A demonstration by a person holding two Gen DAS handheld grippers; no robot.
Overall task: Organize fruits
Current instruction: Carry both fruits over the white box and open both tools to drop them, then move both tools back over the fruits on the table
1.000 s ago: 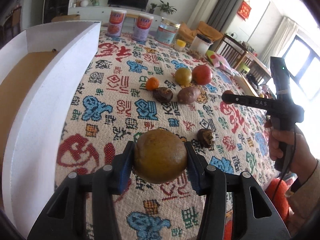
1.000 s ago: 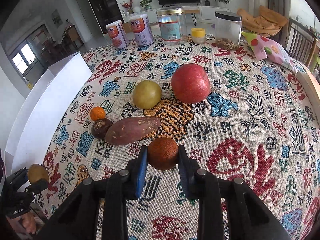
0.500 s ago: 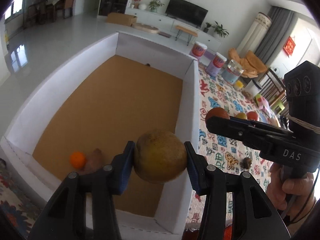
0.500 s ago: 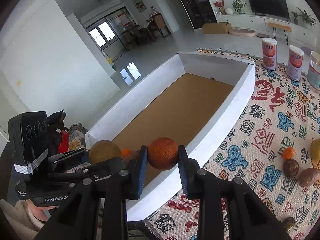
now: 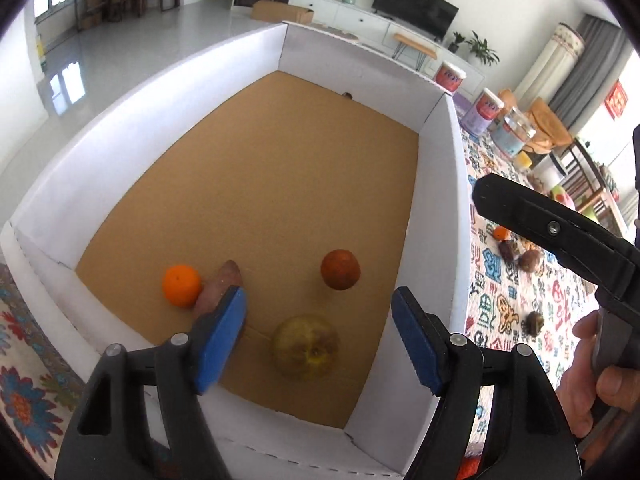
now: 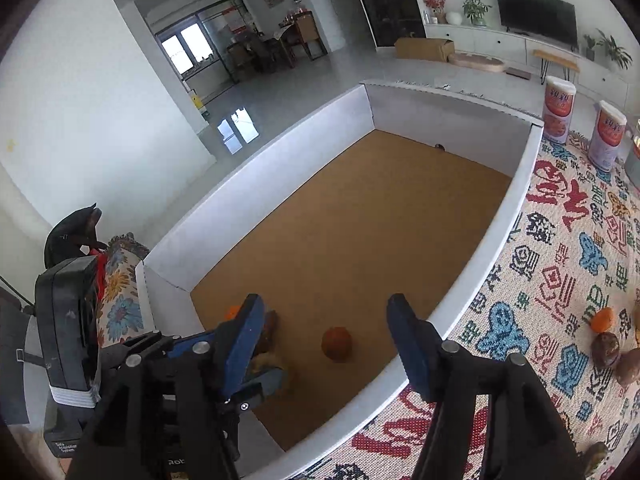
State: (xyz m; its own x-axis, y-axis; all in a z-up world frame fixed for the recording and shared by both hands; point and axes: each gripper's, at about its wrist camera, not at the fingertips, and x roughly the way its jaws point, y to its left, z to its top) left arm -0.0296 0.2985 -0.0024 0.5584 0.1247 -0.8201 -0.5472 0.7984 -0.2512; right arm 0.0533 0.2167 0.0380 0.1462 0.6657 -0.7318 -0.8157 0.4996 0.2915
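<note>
A white-walled box (image 5: 436, 216) with a brown floor lies under both grippers. My left gripper (image 5: 320, 330) hangs over its near end. Its jaws are opening and the pads press on nothing. The yellow-green round fruit (image 5: 306, 347) sits free below them. My right gripper (image 6: 326, 334) is also opening above the box (image 6: 516, 208), and the dark orange fruit (image 6: 337, 343) lies loose beneath it on the floor. That fruit (image 5: 340, 269) shows to the right of an orange (image 5: 181, 285) and a sweet potato (image 5: 219, 285) in the box.
On the patterned tablecloth (image 6: 560, 280) right of the box lie a small orange (image 6: 602, 319), a dark brown fruit (image 6: 605, 350) and further fruits. Two cans (image 6: 558, 110) stand at the far end. A hand (image 5: 592, 384) holds the right gripper's handle.
Both grippers swung from over the tablecloth to above the box, each carrying a fruit. Since half a second ago both jaws have spread and both fruits have dropped out.
</note>
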